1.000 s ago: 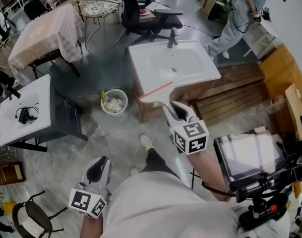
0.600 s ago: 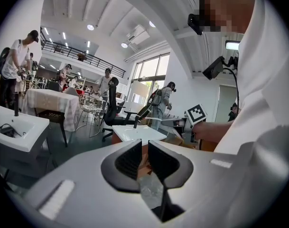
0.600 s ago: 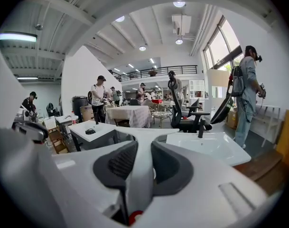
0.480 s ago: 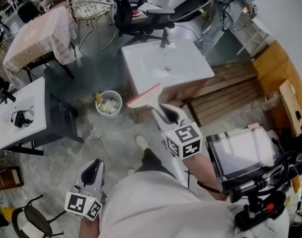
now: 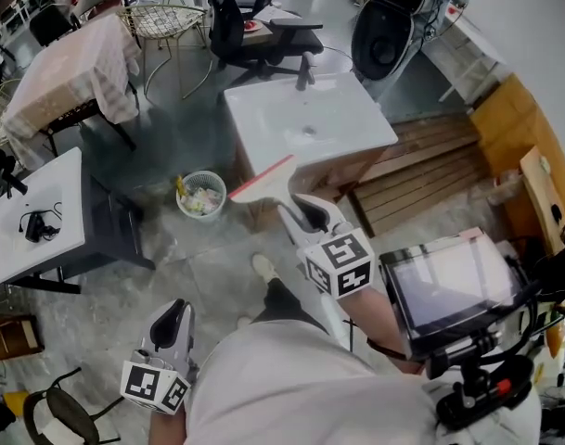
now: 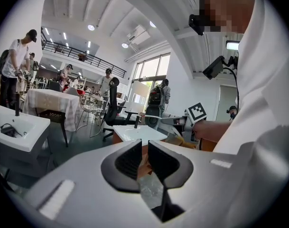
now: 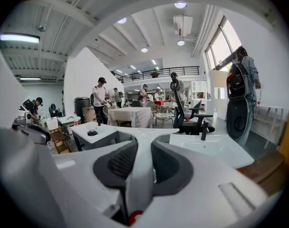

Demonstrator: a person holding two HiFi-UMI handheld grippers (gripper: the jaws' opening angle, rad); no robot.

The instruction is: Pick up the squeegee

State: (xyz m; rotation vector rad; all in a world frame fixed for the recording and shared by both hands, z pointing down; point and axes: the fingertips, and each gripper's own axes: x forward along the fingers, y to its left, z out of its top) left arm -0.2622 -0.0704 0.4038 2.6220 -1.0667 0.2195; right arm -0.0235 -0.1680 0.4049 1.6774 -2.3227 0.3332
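We saw a grey concrete floor [image 5: 208, 258] with a white washbasin [image 5: 342, 123] on a wooden cabinet [image 5: 352, 167], its dark tap [image 5: 305, 70] at the far edge. A slatted wooden pallet [image 5: 421, 170] lay just beside it, and a white mesh wastebasket [image 5: 201, 213] holding litter stood near the other side. Farther off were a cloth-covered table [image 5: 64, 72], a wire chair [image 5: 161, 17] and a black office chair [image 5: 254, 21]. Round ceiling lights [image 7: 180, 5] shone overhead, tall windows [image 7: 215, 56] lit the right wall, and a railed mezzanine [image 7: 153, 71] crossed the far end.

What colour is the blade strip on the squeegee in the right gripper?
Red: the blade strip edges the white squeegee. The head view shows it best.
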